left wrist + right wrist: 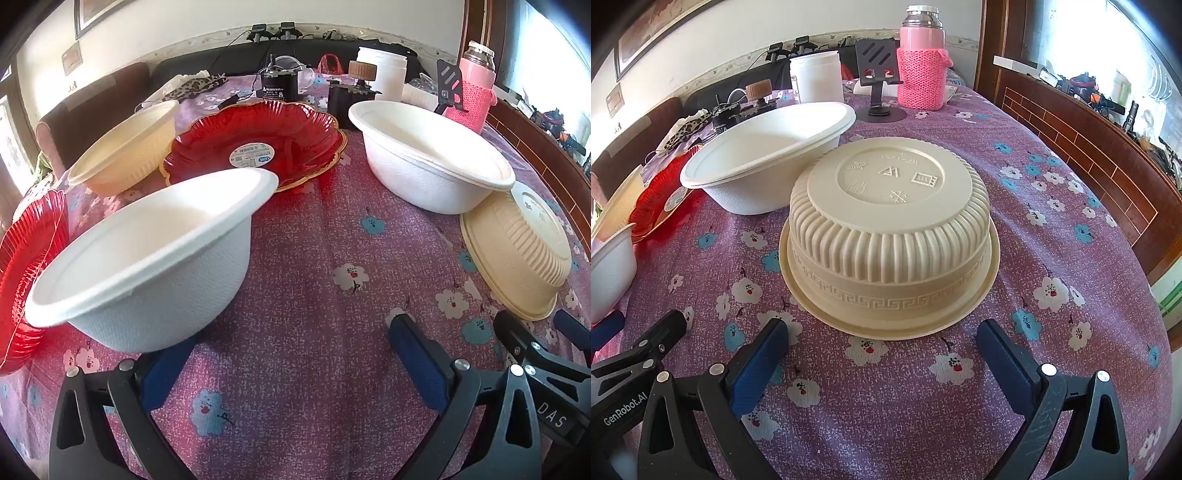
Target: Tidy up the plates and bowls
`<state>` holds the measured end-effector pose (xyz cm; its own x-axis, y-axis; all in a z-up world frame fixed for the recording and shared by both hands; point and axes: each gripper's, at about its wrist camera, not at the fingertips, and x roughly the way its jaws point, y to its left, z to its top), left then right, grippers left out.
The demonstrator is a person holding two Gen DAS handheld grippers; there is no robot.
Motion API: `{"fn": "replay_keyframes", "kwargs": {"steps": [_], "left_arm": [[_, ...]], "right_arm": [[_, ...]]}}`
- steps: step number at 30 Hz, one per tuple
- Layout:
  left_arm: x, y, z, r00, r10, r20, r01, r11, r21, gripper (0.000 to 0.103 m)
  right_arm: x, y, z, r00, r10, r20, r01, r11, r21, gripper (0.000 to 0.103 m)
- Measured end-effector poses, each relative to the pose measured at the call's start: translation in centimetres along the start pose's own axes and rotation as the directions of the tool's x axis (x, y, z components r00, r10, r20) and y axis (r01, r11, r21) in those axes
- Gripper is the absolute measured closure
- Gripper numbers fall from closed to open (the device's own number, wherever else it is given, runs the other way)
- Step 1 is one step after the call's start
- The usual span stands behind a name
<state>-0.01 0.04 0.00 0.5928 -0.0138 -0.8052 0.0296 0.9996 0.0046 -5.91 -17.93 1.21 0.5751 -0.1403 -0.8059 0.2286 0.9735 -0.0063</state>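
With jaws spread wide and empty, the right gripper [882,343] hovers just near of the upturned cream ribbed plastic bowl [890,236] on the purple floral tablecloth [1052,229], whose slick sloping sides could slip from a pinch and knock the white pulp bowl [768,162] behind, while the left gripper [288,350], equally open, risks nudging the near white textured bowl [155,258] against its left finger.

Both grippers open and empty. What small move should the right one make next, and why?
Probably ease the right gripper forward to straddle the upside-down cream bowl: it sits directly ahead between the open jaws, untouched, and needs flipping before stacking.
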Motion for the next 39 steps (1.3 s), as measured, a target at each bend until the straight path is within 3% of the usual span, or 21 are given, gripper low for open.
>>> {"fn": "replay_keyframes", "kwargs": {"steps": [39], "left_arm": [[0.01, 0.0, 0.0, 1.0, 0.001, -0.003, -0.001, 1.0, 0.001, 0.0]], "right_arm": [[0.0, 0.04, 0.02, 1.0, -0.001, -0.002, 0.001, 1.0, -0.001, 0.001]]}}
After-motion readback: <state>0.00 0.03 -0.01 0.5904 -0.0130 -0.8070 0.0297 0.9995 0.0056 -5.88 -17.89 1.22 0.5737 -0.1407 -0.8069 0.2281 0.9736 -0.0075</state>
